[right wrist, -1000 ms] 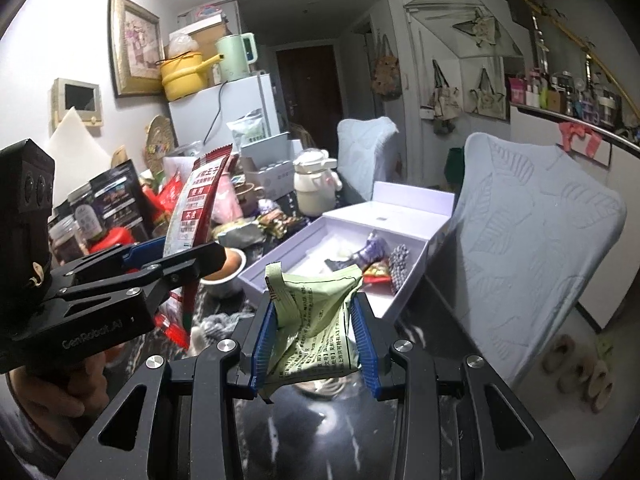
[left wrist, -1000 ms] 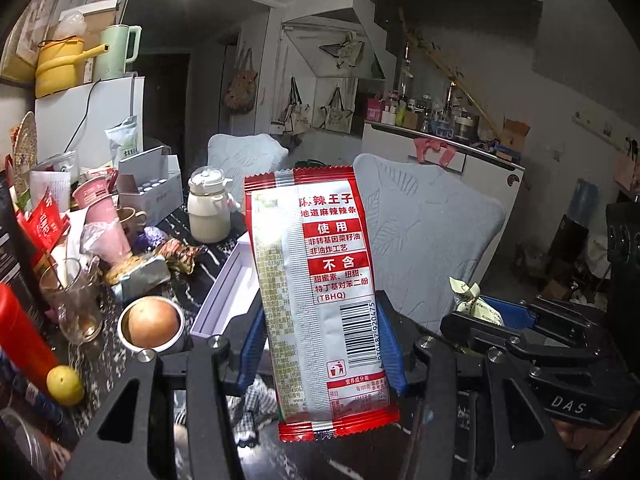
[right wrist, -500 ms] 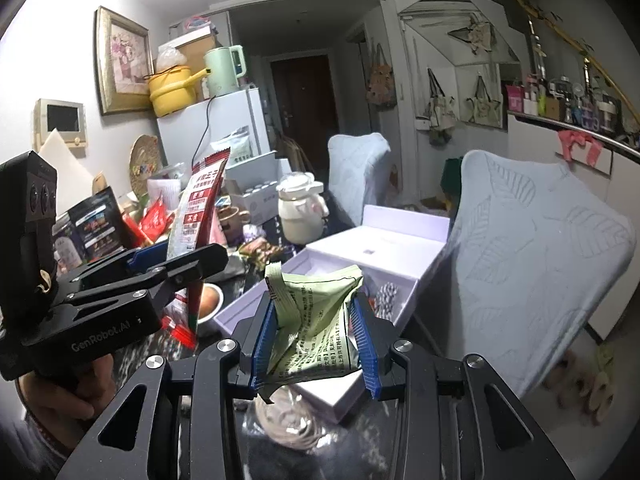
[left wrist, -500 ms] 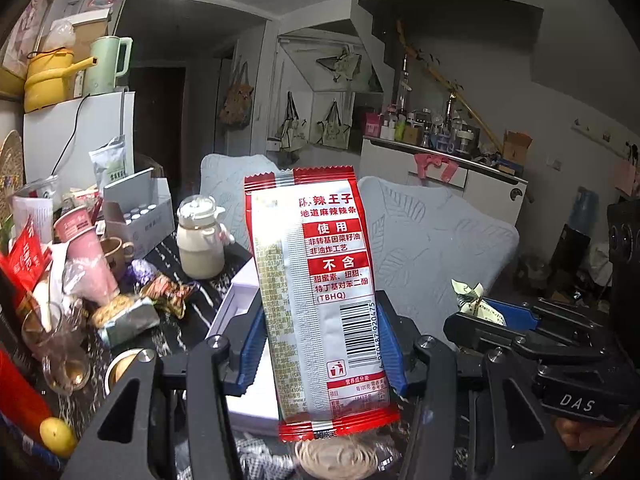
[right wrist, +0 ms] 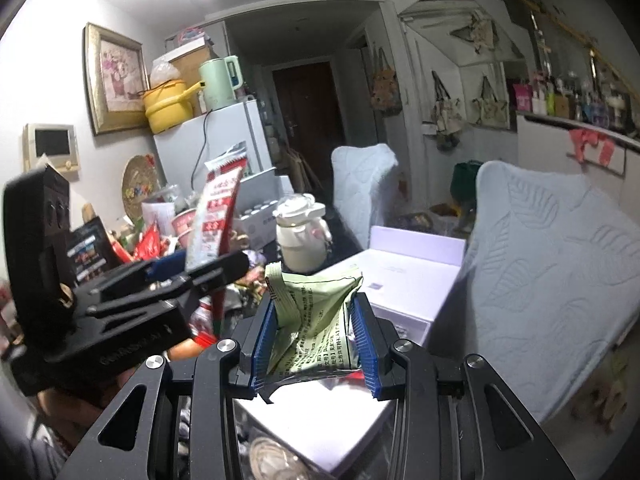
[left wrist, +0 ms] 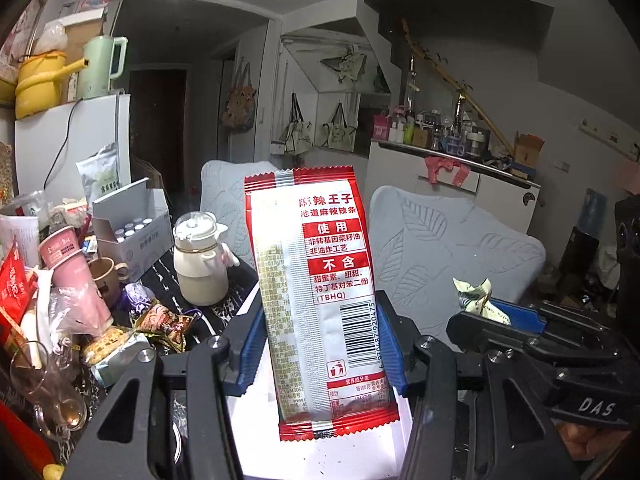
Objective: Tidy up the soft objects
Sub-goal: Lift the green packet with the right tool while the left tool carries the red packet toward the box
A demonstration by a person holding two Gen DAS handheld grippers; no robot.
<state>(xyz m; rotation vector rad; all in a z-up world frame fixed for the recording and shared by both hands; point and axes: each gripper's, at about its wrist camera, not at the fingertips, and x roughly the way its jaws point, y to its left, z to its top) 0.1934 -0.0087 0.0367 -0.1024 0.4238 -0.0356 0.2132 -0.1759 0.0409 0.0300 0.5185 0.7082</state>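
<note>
Red-and-silver foil, slick and flat, was what the left gripper (left wrist: 322, 342) had to trust: its blue ribbed fingers (left wrist: 251, 344) were clamped on the two long edges of the tall red-and-silver snack packet (left wrist: 320, 300), which stood upright above them with only its lower part pinched. Such a hold could let the packet slide down or twist out, since the film was smooth and most of its length stood free. The right gripper (right wrist: 316, 342) had its blue fingers (right wrist: 365, 344) closed on a crumpled pale-green foil pouch (right wrist: 316, 320), squeezed into folds; the pouch could spring or creep out of the pinch as the creases gave way.

Both packets hung above the white, lilac-edged open cardboard box (right wrist: 408, 280) on the dark marbled surface (left wrist: 224, 308), the pouch over its near corner. Released too early, either might land on the rim and tip onto the cluttered surface among the pink paper cups (left wrist: 74, 272) and the cream lidded jug (left wrist: 200, 264). The two grippers were close side by side, so a bump between them was also possible.

The red packet looked sealed, printed with a barcode and red label blocks; the green pouch looked half-collapsed, its print wrinkled.
</note>
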